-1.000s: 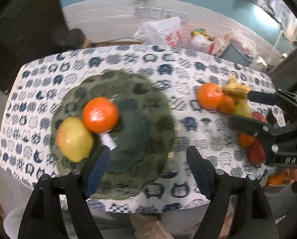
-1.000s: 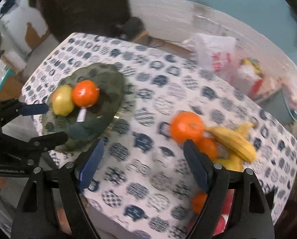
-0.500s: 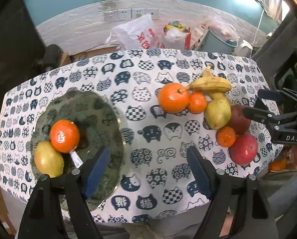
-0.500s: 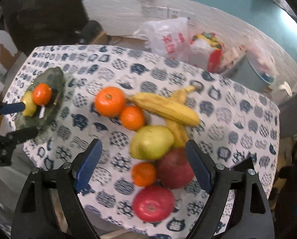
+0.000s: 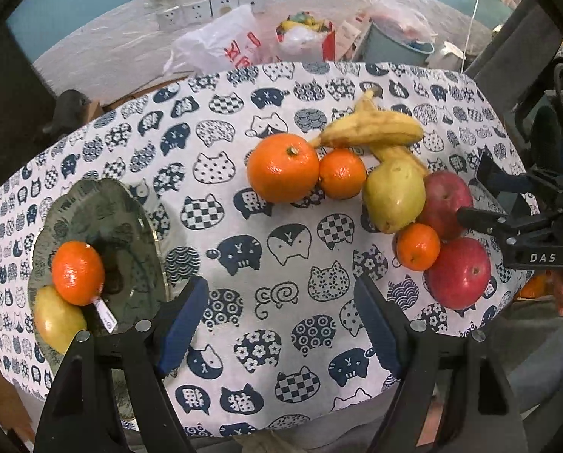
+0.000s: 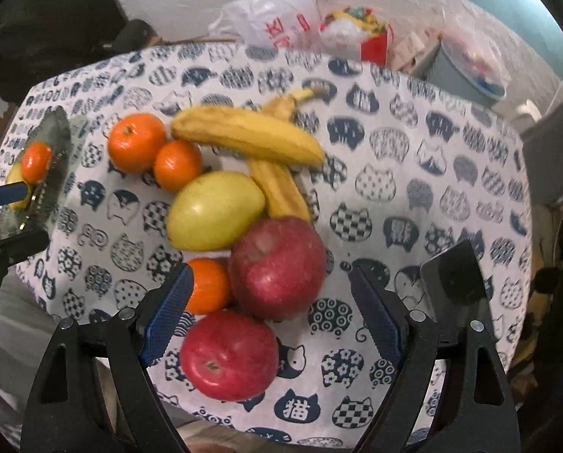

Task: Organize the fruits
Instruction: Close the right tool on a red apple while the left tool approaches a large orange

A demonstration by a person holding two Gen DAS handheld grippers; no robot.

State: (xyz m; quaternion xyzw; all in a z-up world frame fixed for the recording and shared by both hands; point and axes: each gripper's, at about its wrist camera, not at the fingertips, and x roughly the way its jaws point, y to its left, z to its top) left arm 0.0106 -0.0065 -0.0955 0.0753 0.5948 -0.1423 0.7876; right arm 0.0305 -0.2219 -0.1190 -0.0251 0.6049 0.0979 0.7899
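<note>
left hand-held gripper (image 5: 279,322): jaws wide apart, empty | right hand-held gripper (image 6: 270,309): jaws wide apart, gripping nothing

Both wrist views look steeply down at the tabletop (image 5: 281,226); the right sits nearer the shared fruit pile (image 6: 243,219).

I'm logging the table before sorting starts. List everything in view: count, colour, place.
Round oranges: four; one on the plate, three in the pile, large, middle, small.
Round apples: two, red, pile's near right, front, back.
Oval pears: two, yellow-green; one in the pile, one on the plate.
Curved bananas: two, yellow, crossed, pile's far side.
Glass plate: one, dark green, table's left.
Cat-print tablecloth: one, white and navy, over the table.
Plastic bag: one, white with red print, behind the table.
Left gripper: black, blue pads, open, nothing between.
Right gripper: same, open, over the apples.
</note>
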